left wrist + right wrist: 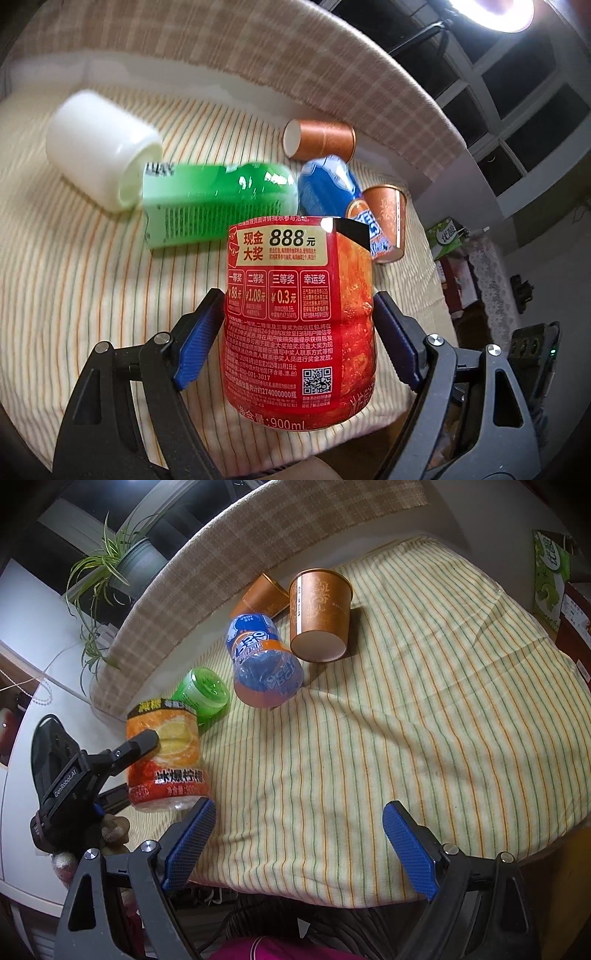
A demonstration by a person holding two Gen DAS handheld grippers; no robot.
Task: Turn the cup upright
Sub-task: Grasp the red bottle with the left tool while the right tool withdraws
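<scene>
My left claw (299, 332) is clamped on a red-labelled cut bottle cup (295, 317), blue pads pressed to both of its sides; in the right wrist view the same cup (166, 757) stands upright at the near left edge of the worktop (406, 738), open top upward, with one black finger (144, 740) of that claw against its orange-and-red label. My right claw (299, 834) is released, its blue pads spread wide apart over the striped cloth (369, 775) with nothing between them. Other items I log on the cloth: a green cut bottle cup (218, 206) lying on its side just behind the red one; a white cup (103, 147) on its side at far left in the left wrist view, its mouth turned toward the green one and touching or nearly touching it; a blue-and-orange cut bottle cup (262, 661) on its side near the middle; a brown paper cup (319, 614) standing inverted, base up, just beside the blue one; a second brown paper cup (260, 596) lying on its side behind them, near the checked fabric edge (258, 531). Beyond the worktop I note a potted spider plant (118, 561) at upper left and a bright round lamp (491, 11) at upper right of the left wrist view.
</scene>
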